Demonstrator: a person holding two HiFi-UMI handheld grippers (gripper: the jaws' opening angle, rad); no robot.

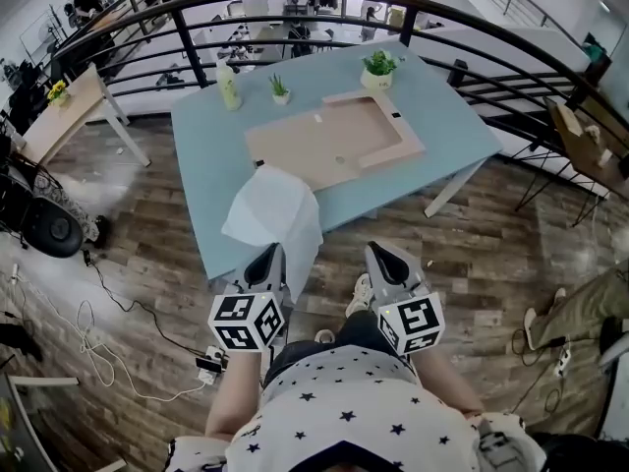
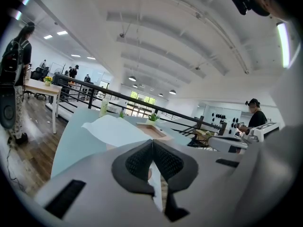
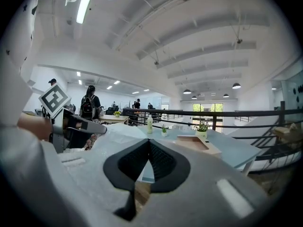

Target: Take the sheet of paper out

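My left fingers (image 1: 263,264) pinch the paper (image 1: 275,209), right fingers (image 1: 391,262) pressed together, empty; I should pull gently away from the frame (image 1: 334,141).

Left gripper (image 1: 265,264): held before the torso, pointing forward and slightly down, jaws closed on the sheet of paper (image 1: 275,209).
Right gripper (image 1: 381,257): alongside, same pose, jaws together, nothing between them.

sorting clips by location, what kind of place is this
Probably an open-plan office on a mezzanine: a black railing edges the floor, a blue table and a wooden desk stand about, and people stand beyond.
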